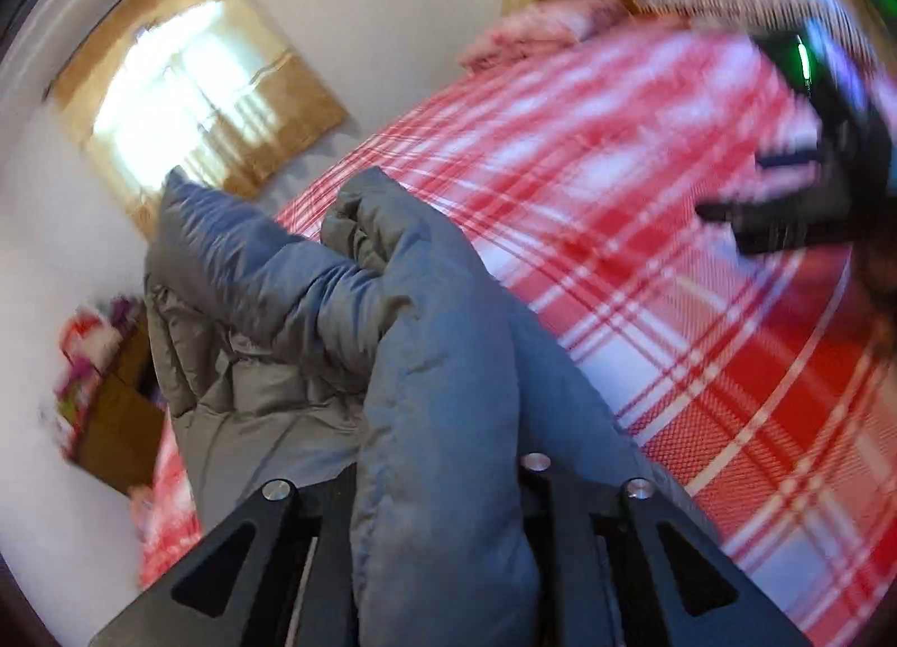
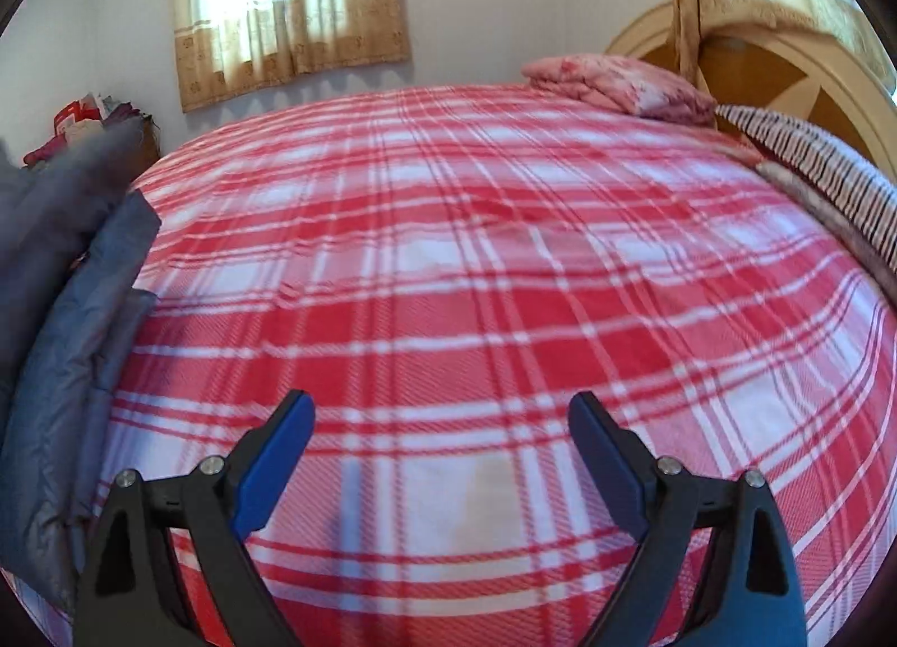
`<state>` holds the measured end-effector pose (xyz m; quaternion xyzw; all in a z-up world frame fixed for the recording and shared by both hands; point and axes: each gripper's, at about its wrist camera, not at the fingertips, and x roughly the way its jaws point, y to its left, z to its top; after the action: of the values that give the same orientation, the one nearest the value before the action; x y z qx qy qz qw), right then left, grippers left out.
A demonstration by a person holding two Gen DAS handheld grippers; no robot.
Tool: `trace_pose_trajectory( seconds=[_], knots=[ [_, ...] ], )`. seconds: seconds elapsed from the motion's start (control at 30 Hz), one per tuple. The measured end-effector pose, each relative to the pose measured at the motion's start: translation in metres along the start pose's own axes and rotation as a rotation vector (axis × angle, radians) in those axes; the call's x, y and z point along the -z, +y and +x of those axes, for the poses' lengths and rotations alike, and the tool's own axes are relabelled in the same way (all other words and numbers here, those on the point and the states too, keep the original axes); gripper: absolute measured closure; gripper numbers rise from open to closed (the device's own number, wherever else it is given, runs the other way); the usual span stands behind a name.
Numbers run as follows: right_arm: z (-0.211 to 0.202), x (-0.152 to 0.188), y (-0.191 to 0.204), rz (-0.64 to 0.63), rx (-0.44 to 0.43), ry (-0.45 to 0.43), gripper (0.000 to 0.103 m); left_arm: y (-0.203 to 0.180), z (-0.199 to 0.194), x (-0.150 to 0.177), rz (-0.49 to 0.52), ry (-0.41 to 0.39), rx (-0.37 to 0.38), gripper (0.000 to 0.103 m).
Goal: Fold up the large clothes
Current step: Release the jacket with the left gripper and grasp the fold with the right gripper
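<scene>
Grey padded jacket (image 1: 426, 366) is bunching inside my left hand-held gripper (image 1: 443, 490), lifted over the plaid bed (image 2: 476, 266). Right hand-held gripper (image 2: 443, 423) is hovering wide, carrying nothing; I'm judging it needs another jacket edge next.

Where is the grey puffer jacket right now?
The grey puffer jacket is bunched in the left gripper, held above the plaid bedspread; in the right wrist view it hangs at the left edge.

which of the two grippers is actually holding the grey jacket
The left gripper, clamped on a fold of the grey jacket; the right gripper is open over the plaid bed.
</scene>
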<state>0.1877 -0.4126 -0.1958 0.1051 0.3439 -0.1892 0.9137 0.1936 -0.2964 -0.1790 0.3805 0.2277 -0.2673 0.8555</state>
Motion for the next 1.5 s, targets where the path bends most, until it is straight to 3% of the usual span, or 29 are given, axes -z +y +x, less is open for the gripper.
trace_pose_trajectory(
  seconds=[0.13,0.23,0.3,0.37,0.47,0.57,0.63,0.8,0.93,1.0,1.1,1.2,1.33,1.5],
  knots=[
    [0.003,0.000,-0.005,0.018,-0.015,0.013,0.009,-0.032,-0.003,-0.009,0.159,-0.031,-0.107,0.073],
    [0.002,-0.003,-0.005,0.013,-0.012,0.006,0.009,-0.031,-0.039,-0.019,0.161,-0.113,-0.114,0.056],
    [0.002,-0.006,-0.005,0.003,-0.003,0.003,0.011,-0.020,-0.065,-0.024,0.117,-0.175,-0.103,0.020],
    [0.001,-0.011,-0.004,0.006,-0.005,0.016,0.021,0.002,-0.095,-0.026,0.046,-0.248,-0.137,0.010],
    [-0.011,-0.030,0.005,0.018,-0.042,0.037,0.031,0.052,-0.110,-0.020,-0.091,-0.244,-0.166,0.008],
    [-0.036,-0.055,0.032,-0.013,-0.095,0.006,0.054,0.120,-0.085,0.002,-0.258,-0.123,-0.247,0.005],
    [-0.057,-0.078,0.064,-0.040,-0.160,-0.019,0.060,0.164,-0.061,0.021,-0.372,-0.027,-0.333,0.005],
    [-0.084,-0.125,0.163,-0.144,-0.196,-0.034,0.062,0.232,-0.001,0.065,-0.599,0.138,-0.456,0.005],
    [-0.070,-0.133,0.230,-0.196,-0.185,0.002,0.063,0.252,0.020,0.086,-0.791,0.161,-0.410,0.005],
    [-0.056,-0.129,0.252,-0.214,-0.165,-0.001,0.066,0.255,0.027,0.090,-0.880,0.136,-0.340,0.005],
    [-0.024,-0.114,0.256,-0.210,-0.122,0.011,0.078,0.253,0.036,0.086,-0.931,0.101,-0.291,0.005],
    [0.002,-0.093,0.226,-0.136,-0.103,0.042,0.080,0.246,0.049,0.078,-0.926,0.083,-0.237,0.005],
    [0.019,-0.067,0.192,-0.067,-0.100,0.061,0.080,0.225,0.071,0.059,-0.827,0.089,-0.215,0.005],
    [0.029,-0.053,0.178,-0.030,-0.098,0.029,0.080,0.189,0.089,0.043,-0.700,0.099,-0.224,0.005]
  ],
)
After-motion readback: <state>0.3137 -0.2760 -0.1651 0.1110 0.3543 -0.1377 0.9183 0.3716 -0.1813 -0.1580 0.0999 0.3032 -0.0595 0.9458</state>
